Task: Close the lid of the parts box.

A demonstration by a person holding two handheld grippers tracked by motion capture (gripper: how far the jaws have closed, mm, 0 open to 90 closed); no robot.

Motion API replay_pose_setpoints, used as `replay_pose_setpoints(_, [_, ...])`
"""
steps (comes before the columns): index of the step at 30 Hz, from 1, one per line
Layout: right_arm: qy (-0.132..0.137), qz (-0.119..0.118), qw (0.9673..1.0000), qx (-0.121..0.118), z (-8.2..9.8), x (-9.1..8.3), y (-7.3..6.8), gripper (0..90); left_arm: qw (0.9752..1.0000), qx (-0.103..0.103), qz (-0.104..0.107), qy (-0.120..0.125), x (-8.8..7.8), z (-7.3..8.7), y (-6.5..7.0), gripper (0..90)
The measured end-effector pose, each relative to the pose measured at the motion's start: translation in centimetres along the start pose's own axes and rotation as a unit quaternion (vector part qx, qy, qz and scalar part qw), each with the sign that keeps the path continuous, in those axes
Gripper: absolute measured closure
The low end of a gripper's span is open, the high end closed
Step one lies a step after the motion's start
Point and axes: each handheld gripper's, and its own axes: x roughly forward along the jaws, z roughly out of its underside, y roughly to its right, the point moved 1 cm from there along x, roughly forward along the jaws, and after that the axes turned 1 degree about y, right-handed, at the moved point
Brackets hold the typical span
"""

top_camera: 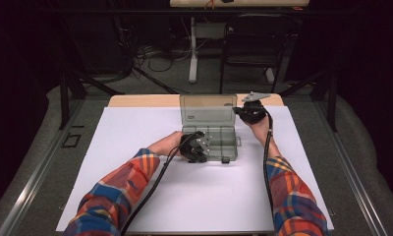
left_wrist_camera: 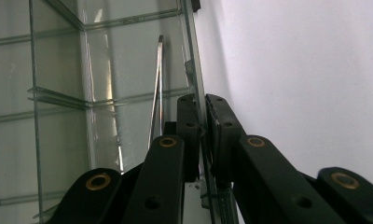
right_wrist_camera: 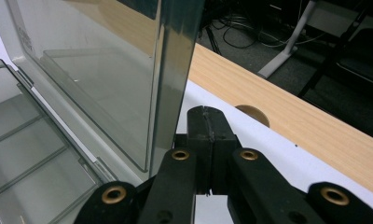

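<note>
Risk: left hand-held gripper (left_wrist_camera: 203, 116) pinching box wall (left_wrist_camera: 197, 93) slips; right hand-held gripper (right_wrist_camera: 207, 122), shut empty, nudges lid (right_wrist_camera: 128, 70) & it drops.

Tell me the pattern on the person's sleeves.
The sleeves are plaid in orange, blue, red and yellow, clearest in the high view.

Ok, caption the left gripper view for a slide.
Left claw clamped on the side wall of the clear compartment box, white table cover beside it.

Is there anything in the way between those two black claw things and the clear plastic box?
Nothing visible. The left gripper already pinches the box's side wall. The right gripper, shut and empty, sits right beside the raised lid, nothing between them.
</note>
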Motion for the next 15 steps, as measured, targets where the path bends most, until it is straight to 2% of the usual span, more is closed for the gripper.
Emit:
replay_pose_setpoints(6, [0.014,-0.001,0.9999,-0.002,-0.19,-0.40,0.04,90.0,1.0000,-0.001,0.000,-0.005,0.12,0.03,-0.01,83.3])
replay_pose_setpoints(8, [0.014,-0.001,0.9999,-0.003,-0.22,-0.48,0.08,90.0,1.0000,-0.001,0.004,0.003,0.15,0.02,-0.02,80.7])
replay_pose_setpoints(10, [0.012,0.001,0.9999,-0.004,-0.18,-0.54,0.17,90.0,0.9999,-0.002,0.008,0.009,0.24,-0.01,0.01,70.5])
replay_pose_setpoints(11, [0.013,0.001,0.9999,-0.003,-0.16,-0.58,0.21,90.0,0.9998,-0.005,0.010,0.018,0.20,0.00,0.02,63.4])
replay_pose_setpoints(12, [0.014,0.001,0.9999,0.000,-0.14,-0.65,0.23,90.0,0.9995,-0.010,0.009,0.030,0.04,0.03,0.04,60.4])
replay_pose_setpoints(14, [0.014,0.001,0.9999,-0.001,-0.10,-0.76,0.28,90.0,0.9983,-0.010,-0.009,0.057,-0.57,-0.02,0.06,54.4])
replay_pose_setpoints(15, [0.016,-0.001,0.9999,-0.001,-0.06,-0.81,0.30,90.0,0.9979,-0.012,-0.014,0.062,-0.65,-0.04,0.11,50.0])
